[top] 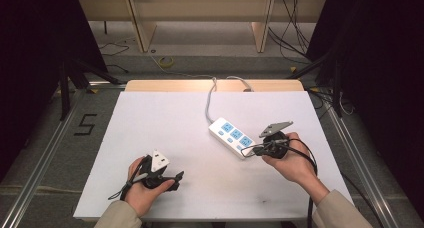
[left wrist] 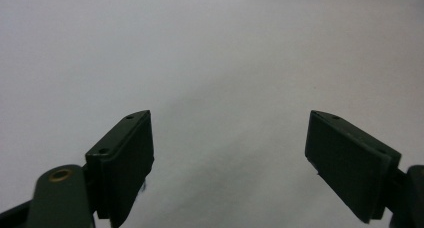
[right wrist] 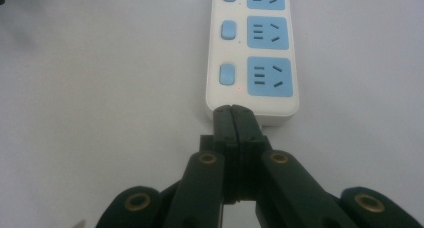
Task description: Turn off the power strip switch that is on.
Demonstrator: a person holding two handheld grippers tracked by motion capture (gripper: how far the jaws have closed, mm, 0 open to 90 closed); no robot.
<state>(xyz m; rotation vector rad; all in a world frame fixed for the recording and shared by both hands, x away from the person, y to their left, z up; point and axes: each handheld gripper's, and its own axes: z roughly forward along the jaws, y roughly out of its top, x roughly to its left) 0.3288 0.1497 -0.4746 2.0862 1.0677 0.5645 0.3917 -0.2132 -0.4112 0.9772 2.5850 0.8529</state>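
Fingers (right wrist: 227, 120) pressed together hide the power strip's (right wrist: 252, 53) near end.

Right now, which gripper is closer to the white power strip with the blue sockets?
Right. The right gripper, jaws shut, sits at the near end of the power strip. The left gripper, jaws open, rests well away over bare table.

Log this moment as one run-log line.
left gripper: open, nothing between jaws, over bare table | right gripper: shut, tips at near end of power strip | strip: flat, three sockets, cord runs off far edge
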